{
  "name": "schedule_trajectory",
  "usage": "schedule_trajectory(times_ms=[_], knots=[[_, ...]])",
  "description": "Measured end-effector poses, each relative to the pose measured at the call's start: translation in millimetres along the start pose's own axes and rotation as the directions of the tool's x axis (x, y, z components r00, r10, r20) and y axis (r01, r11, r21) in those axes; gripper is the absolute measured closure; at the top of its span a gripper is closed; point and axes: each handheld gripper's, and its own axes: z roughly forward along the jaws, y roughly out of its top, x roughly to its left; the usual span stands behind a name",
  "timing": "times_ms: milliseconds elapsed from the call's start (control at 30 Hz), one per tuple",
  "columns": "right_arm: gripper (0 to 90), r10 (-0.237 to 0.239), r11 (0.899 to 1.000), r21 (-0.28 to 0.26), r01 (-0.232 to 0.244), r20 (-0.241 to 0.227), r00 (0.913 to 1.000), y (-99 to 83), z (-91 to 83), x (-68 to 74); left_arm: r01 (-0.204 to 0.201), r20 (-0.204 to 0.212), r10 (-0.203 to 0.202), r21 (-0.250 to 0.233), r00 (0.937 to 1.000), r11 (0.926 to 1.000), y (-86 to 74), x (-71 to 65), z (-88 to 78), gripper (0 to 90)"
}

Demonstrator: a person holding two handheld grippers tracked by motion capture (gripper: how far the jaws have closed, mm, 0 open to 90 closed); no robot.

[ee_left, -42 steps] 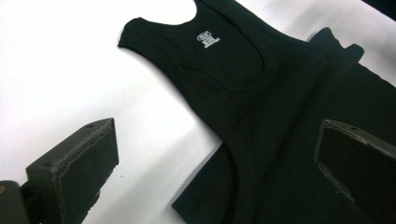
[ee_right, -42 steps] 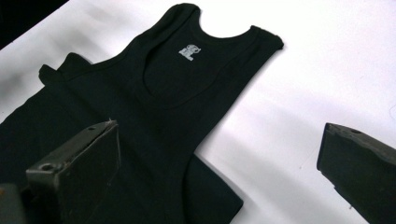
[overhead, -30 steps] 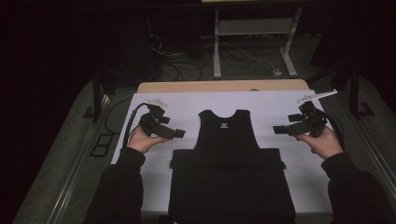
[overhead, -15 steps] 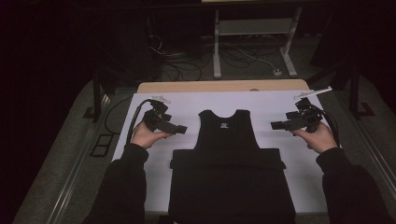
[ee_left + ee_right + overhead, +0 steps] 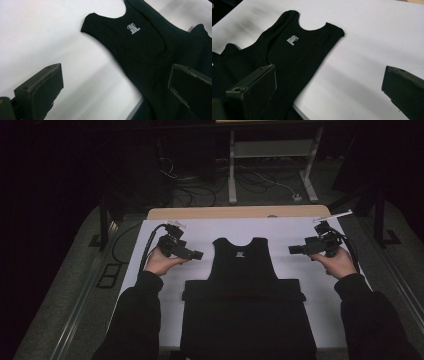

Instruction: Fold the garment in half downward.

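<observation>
High view puts the black sleeveless cotton vest (image 5: pixel 244 270) flat at the middle of my white-covered tabletop (image 5: pixel 200 232), neck toward the far edge, its lower part folded across. I hold the left tongs (image 5: pixel 197 254) just left of it and the right tongs (image 5: pixel 292 249) just right, both spread wide and gripping nothing, above the cloth.

You have a plain black tank top (image 5: pixel 243 270) with a small white logo (image 5: pixel 133 28) below its neckline, lying on a white table cover (image 5: pixel 200 232). The table's far edge (image 5: pixel 240 212) is light wood. Both grippers' jaws are matte black.
</observation>
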Motion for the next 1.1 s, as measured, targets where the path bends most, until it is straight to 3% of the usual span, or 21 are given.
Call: schedule_trajectory(times_ms=[833,1100], knots=[[0.0,-0.015,1.0,0.022,0.016,-0.029,0.9995,6.4,37.6,1.4,0.038,0.016,-0.038,-0.006,0.9992,0.9993,5.6,7.5,32.9,0.0],[0.0,-0.013,0.999,0.039,0.015,-0.039,0.9992,5.7,47.9,3.7,0.027,0.028,-0.027,0.011,0.9993,0.9996,3.8,8.8,44.8,0.0]])
